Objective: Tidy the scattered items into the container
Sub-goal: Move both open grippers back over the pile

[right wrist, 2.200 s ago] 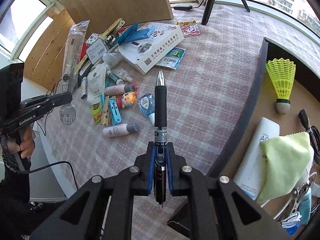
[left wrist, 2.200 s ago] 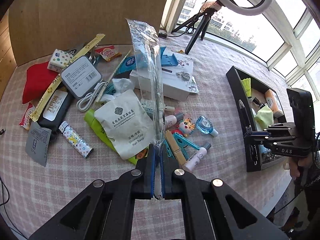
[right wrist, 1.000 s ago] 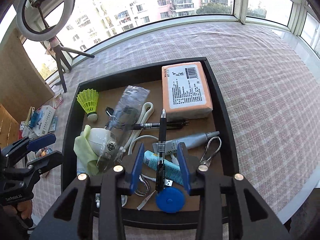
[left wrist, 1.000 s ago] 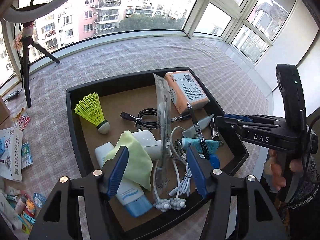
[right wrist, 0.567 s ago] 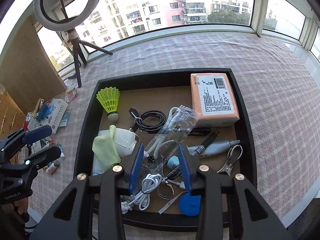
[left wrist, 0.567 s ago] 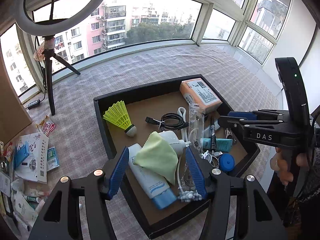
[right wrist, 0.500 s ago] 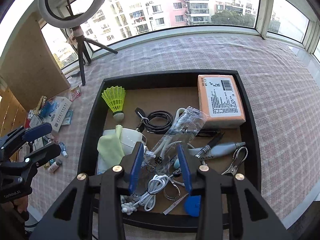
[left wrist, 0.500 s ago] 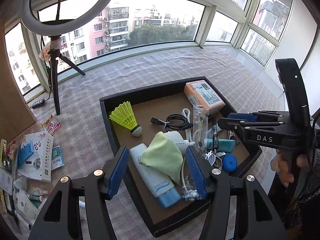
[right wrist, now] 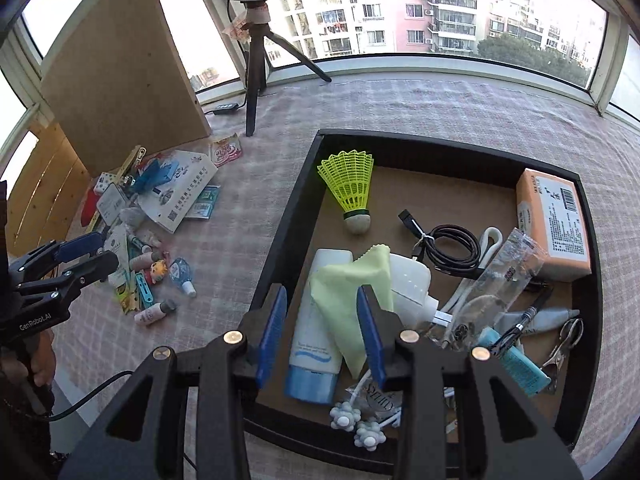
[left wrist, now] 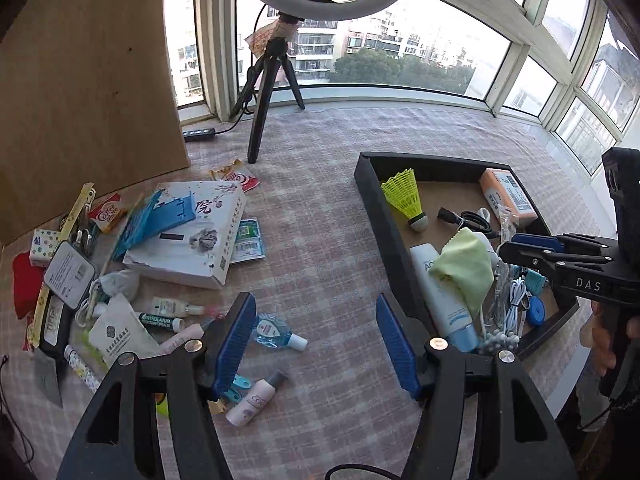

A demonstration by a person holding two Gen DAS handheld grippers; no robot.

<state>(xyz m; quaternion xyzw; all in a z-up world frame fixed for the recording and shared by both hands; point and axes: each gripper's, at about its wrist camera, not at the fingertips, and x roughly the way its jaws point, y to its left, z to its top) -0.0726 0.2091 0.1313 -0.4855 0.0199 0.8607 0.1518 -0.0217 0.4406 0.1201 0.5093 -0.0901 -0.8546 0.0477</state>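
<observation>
Nearest the left wrist camera, the left tool hangs over bare checked cloth on the table, its blue pads spreading apart with nothing between them. Just past its left pad lie a small blue bottle, a pink-capped tube and a blue clothes peg, the near edge of the scattered pile. Farther left and back sit a white sachet, a grey tin and a white box with a blue stand lying on it.

The right tool hovers over the near left corner of the black container, its jaws apart and empty; a white lotion tube and a pale green cloth show between the pads, lying below in the container. Beyond them inside are a coiled black cable, a clear plastic packet, a yellow shuttlecock and an orange box.

At the far side a ring light tripod stands before the windows.
</observation>
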